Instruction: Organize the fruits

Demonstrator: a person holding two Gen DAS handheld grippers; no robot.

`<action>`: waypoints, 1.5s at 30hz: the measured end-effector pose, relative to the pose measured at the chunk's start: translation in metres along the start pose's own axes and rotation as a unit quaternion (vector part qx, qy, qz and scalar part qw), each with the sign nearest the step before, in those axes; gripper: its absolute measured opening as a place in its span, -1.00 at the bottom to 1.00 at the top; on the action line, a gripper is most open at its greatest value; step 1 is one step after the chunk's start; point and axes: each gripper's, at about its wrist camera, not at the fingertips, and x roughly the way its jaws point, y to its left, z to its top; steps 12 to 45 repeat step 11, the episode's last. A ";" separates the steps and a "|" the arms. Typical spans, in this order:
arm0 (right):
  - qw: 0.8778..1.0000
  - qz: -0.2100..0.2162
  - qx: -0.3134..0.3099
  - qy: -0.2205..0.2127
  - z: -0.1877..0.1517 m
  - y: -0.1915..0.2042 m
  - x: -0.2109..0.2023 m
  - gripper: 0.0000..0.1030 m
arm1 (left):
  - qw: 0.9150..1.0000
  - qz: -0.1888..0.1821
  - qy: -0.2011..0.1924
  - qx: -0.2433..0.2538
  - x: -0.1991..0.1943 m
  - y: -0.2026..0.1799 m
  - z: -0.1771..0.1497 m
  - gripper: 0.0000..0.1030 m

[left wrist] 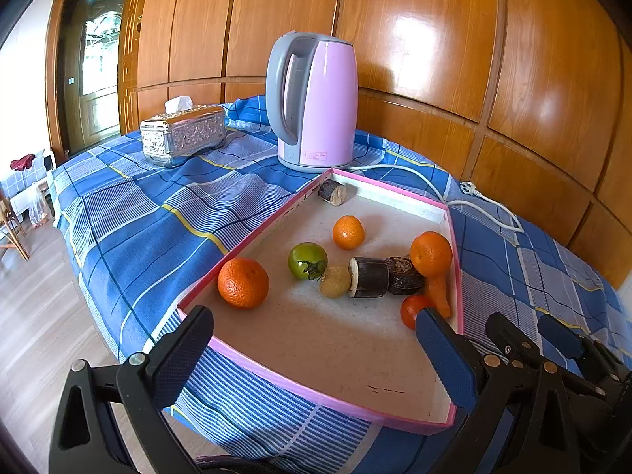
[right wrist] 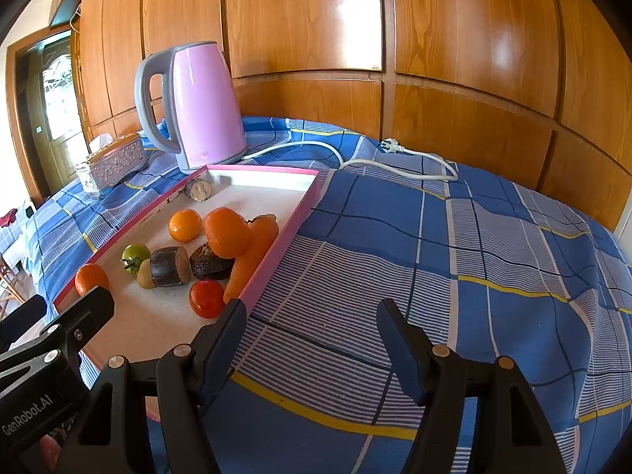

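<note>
Three oranges (left wrist: 243,282), tomatoes, carrot (right wrist: 252,252) lie in pink tray (left wrist: 252,233); both grippers (left (left wrist: 316,355), right (right wrist: 312,347)) spread, empty; sorting stage unclear.

A pink kettle (left wrist: 316,102) stands upright on the blue checked cloth (left wrist: 150,213), well beyond the claw; a silver tissue box (left wrist: 182,134) sits left of it; its white cord (right wrist: 355,158) trails right, unplugged.
</note>
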 end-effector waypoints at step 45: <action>1.000 0.000 -0.005 -0.001 0.000 0.001 0.000 0.35 | 1.000 0.000 -0.014 -0.004 -0.004 0.001 0.000 0.98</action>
